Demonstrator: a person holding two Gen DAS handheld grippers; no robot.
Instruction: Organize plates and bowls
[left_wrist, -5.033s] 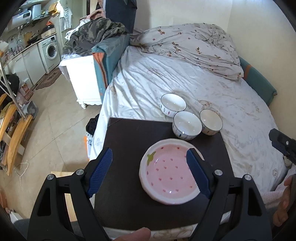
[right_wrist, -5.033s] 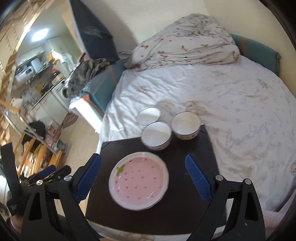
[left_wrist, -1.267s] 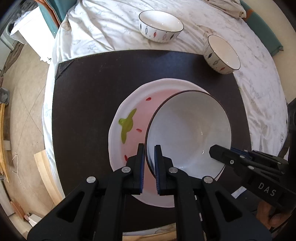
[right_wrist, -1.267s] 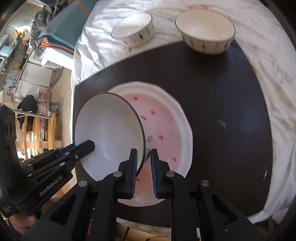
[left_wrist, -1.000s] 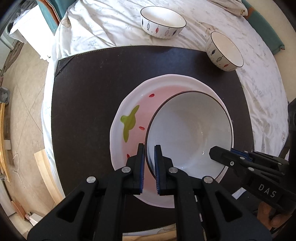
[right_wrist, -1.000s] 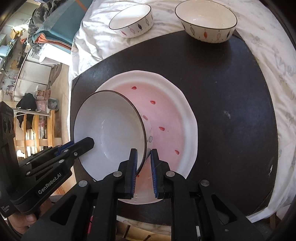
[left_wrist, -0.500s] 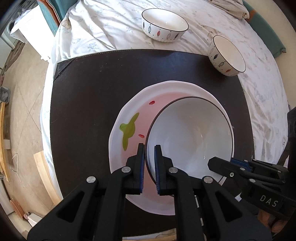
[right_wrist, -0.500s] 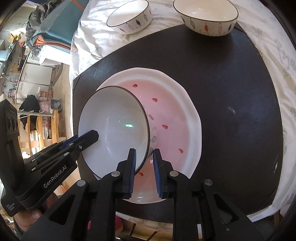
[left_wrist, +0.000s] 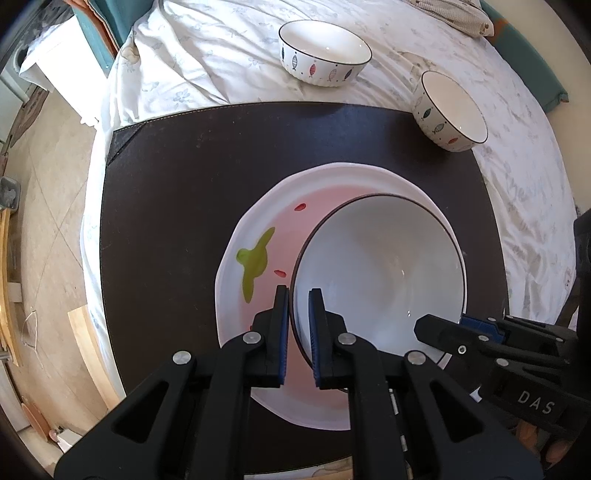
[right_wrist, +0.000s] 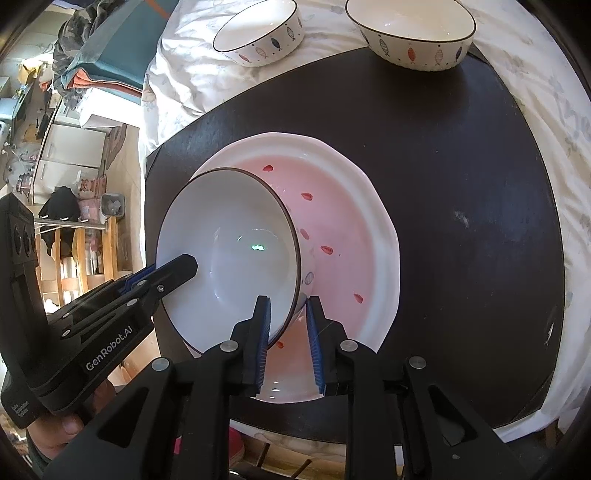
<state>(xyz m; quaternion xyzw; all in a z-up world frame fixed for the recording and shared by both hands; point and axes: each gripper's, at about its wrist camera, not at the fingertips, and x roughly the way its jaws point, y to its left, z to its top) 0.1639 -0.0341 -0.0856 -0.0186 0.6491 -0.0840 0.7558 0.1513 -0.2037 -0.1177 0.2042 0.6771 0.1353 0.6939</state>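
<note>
Left tool (left_wrist: 297, 325) clamped on white bowl (left_wrist: 380, 273) rim; right tool (right_wrist: 286, 325) loosened, astride opposite rim, above pink plate (right_wrist: 369, 229).

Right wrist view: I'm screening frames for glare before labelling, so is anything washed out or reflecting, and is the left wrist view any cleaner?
Right wrist view: a small greenish glint sits inside the white bowl, and the sunlit bedsheet at top left is blown out. Left wrist view: only tiny highlights in the bowl; the sheet is bright but keeps its print. Both show fisheye bending and dark corners.
</note>
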